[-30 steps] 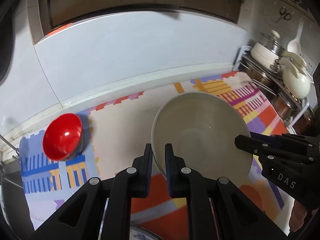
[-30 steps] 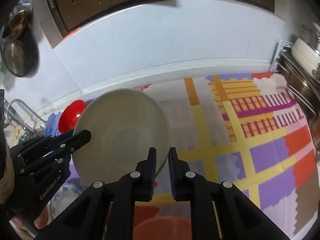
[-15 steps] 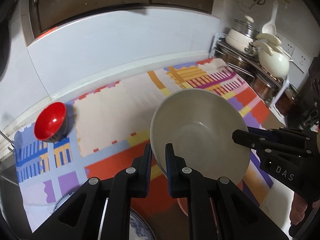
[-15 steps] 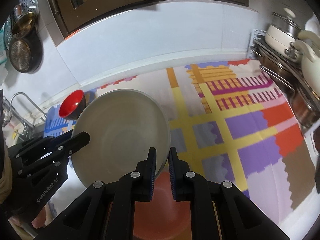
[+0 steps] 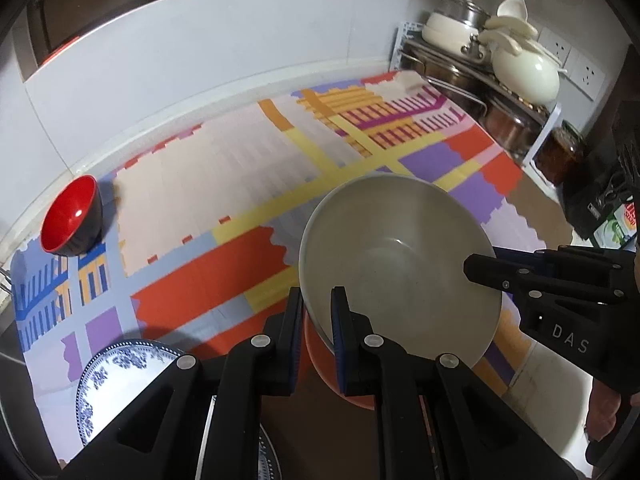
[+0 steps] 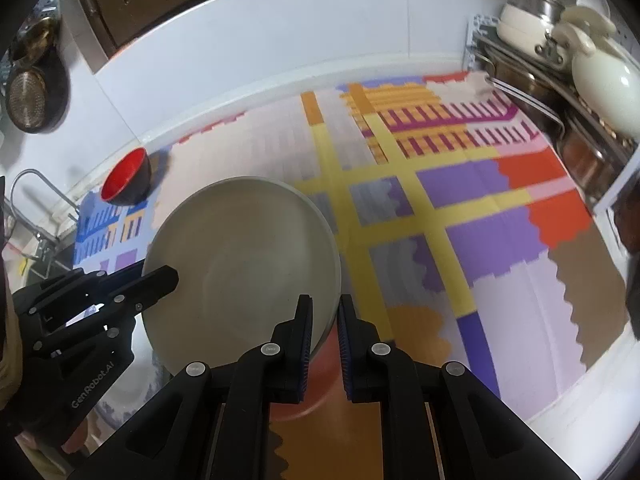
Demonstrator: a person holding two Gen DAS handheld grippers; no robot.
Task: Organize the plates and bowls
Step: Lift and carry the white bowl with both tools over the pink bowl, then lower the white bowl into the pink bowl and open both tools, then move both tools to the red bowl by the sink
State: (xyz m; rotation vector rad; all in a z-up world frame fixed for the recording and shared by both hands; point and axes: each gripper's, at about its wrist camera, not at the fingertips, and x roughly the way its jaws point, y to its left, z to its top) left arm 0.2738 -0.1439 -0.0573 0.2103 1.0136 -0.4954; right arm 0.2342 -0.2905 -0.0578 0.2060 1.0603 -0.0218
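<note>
I hold the big grey bowl (image 5: pixel 400 276) between my two grippers, one on each side of its rim. My left gripper (image 5: pixel 316 312) points steeply down, its jaws pinched nearly together on the bowl's near left edge, the rim caught between the blue pads. My right gripper (image 6: pixel 324 320) is tilted down much the same, jaws just as narrow, clamped on the bowl's near right edge. Seen from the left wrist, the right gripper reaches in from the right side, its tip laid over the rim. From the right wrist, the left gripper comes in from the left in the same manner.

The bowl hangs above the patterned mat (image 5: pixel 224 184), tipped so that its hollow faces me. Right beneath it, at the near edge, sits an orange bowl (image 5: pixel 340 384), mostly hidden. A blue-and-white plate (image 5: pixel 120 376) lies to the near left. A red bowl (image 5: pixel 70 216) rests tilted at the far left of the mat, well apart. A rack of pots (image 5: pixel 500 64) stands at the far right.
</note>
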